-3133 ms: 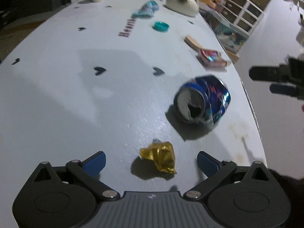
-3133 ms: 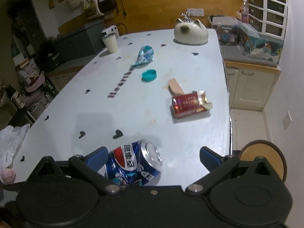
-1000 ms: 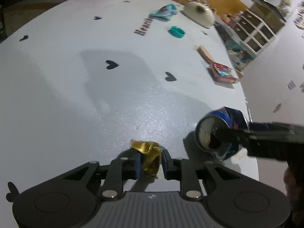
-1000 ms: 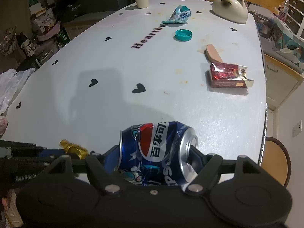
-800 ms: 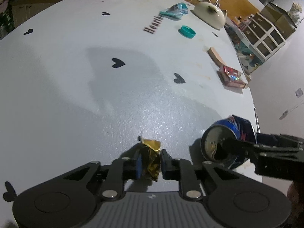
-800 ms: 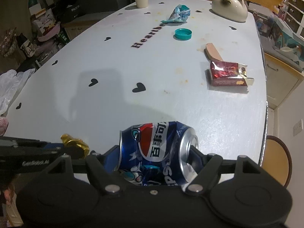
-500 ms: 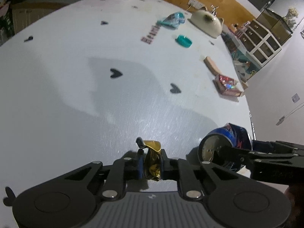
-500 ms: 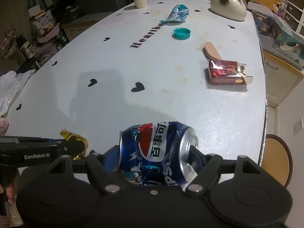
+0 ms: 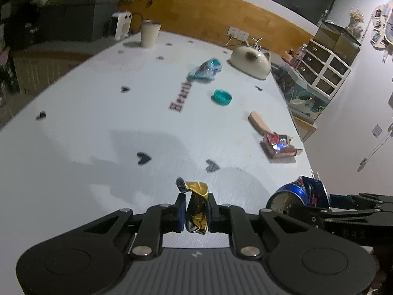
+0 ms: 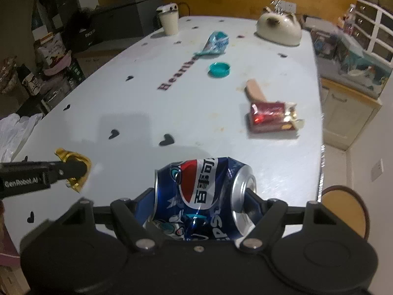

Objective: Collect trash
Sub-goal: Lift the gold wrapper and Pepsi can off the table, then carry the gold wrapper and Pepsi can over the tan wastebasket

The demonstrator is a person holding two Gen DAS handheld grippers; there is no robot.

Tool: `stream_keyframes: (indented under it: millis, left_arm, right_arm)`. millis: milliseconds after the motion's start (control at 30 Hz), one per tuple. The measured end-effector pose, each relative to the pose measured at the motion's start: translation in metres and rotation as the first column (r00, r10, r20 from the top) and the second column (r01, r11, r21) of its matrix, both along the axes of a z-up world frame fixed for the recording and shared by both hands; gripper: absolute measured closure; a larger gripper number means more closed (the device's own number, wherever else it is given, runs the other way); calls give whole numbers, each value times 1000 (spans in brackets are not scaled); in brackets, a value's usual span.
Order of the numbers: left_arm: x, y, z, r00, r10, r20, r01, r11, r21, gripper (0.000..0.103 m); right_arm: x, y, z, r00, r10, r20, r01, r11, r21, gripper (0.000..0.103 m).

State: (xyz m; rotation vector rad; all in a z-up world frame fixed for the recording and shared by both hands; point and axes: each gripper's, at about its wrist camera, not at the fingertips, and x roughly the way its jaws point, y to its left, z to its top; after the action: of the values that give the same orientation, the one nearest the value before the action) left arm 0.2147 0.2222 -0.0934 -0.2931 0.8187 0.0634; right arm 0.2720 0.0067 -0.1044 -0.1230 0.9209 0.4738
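Observation:
My left gripper point(image 9: 195, 207) is shut on a crumpled gold foil wrapper point(image 9: 196, 204), held above the white table point(image 9: 98, 123). In the right wrist view the same gold wrapper point(image 10: 73, 169) shows at the left, pinched in the left gripper's fingers point(image 10: 71, 168). My right gripper point(image 10: 201, 196) is shut on a crushed blue Pepsi can point(image 10: 203, 196) lying sideways between its pads, lifted off the table point(image 10: 172, 113). In the left wrist view the can point(image 9: 301, 195) appears at the right.
On the table lie a red snack pack point(image 10: 270, 119), a tan stick point(image 10: 255, 91), a teal lid point(image 10: 219, 69), a teal wrapper point(image 10: 215, 43), a paper cup point(image 10: 169, 22) and a cream cat-shaped pot point(image 10: 278, 30). White plastic bag point(image 10: 14, 132) at left; round stool point(image 10: 343, 211) at right.
The left gripper closed fully on the gold wrapper and lifted it off the table. The right gripper rose slightly with the can; both views tilted up toward the far wall.

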Motion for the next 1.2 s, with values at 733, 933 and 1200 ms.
stream_keyframes:
  millis: [733,933,1200]
  left_arm:
    - [55,-132,41,993,-107,51,100,987,124,86]
    - [81,-184,37,988,-150,43,143,981,131,86]
    - [114,-249,23,976,-216,17,212,969,126,86]
  right_arm:
    - [31,-126,49,983,-125,135,115,990,76,27]
    - [47,-179,44,976,-177,128,168,983,79,27]
    - [65,-248,31,964,-243,103,237,969,73,27]
